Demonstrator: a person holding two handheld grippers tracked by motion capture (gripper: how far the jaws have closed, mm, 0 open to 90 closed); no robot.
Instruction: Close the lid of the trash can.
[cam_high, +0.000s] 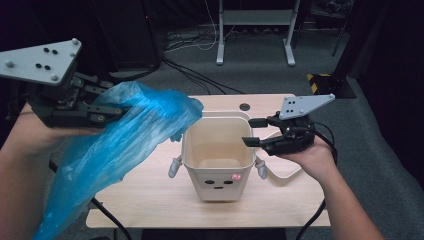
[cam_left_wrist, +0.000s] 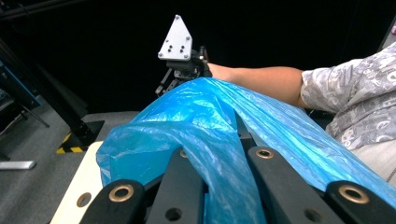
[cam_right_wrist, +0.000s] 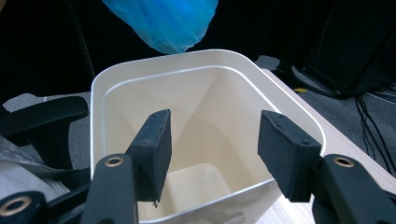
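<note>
A cream plastic bin (cam_high: 220, 187) with a small face on its front stands in the middle of the wooden table (cam_high: 150, 195). My left gripper (cam_high: 122, 107) is raised to the bin's left and shut on a blue plastic bag (cam_high: 125, 140). The bag hangs down past the table's front edge, and its upper end reaches toward the bin's rim. In the left gripper view the bag (cam_left_wrist: 201, 112) drapes over the jaws and hides their tips. My right gripper (cam_high: 251, 132) stands open at the bin's right rim. Its pads (cam_right_wrist: 154, 144) frame the empty bin (cam_right_wrist: 187, 58), with nothing between them.
Grey stand legs (cam_high: 255, 30) and loose cables lie on the carpet behind the table. A yellow-black striped marker (cam_high: 320, 80) sits on the floor at back right. The table has a round hole (cam_high: 244, 106) near its far edge. A black cable (cam_high: 105, 212) crosses its front left corner.
</note>
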